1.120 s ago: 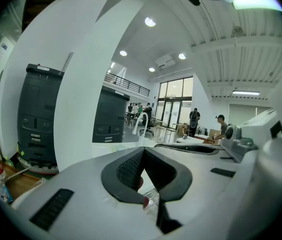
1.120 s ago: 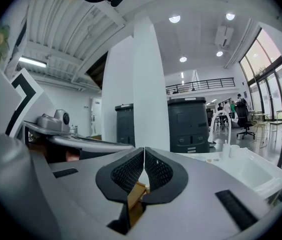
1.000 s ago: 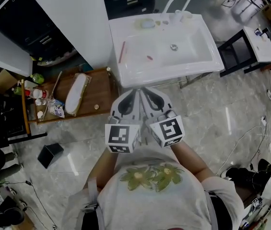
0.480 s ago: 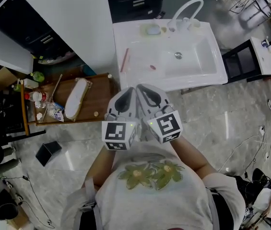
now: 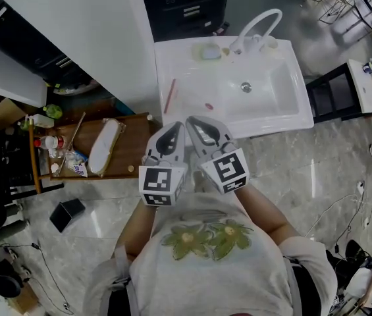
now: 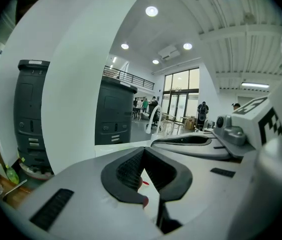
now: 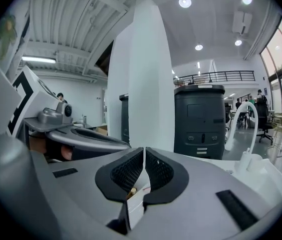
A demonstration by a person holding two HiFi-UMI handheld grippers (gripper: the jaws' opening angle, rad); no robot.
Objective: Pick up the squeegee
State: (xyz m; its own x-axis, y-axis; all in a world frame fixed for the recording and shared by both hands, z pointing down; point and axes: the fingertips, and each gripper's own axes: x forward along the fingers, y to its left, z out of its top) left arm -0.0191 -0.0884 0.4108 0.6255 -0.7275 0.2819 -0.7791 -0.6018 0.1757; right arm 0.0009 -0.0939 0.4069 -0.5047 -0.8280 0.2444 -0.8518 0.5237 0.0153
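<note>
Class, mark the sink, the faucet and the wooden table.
sink (image 5: 179, 64): head view, its left rim.
faucet (image 7: 229, 134): right gripper view, its arch.
wooden table (image 5: 138, 140): head view, bare top.

The person holds both grippers out in front, side by side and very near each other, tips pointing away from the body. The left gripper (image 5: 180, 124) has its two jaws pressed together, with nothing between them. The right gripper (image 5: 190, 120) has its jaws together too, and empty. The left arm (image 5: 139, 221) and right arm (image 5: 265, 212) bend in toward the middle.
</note>
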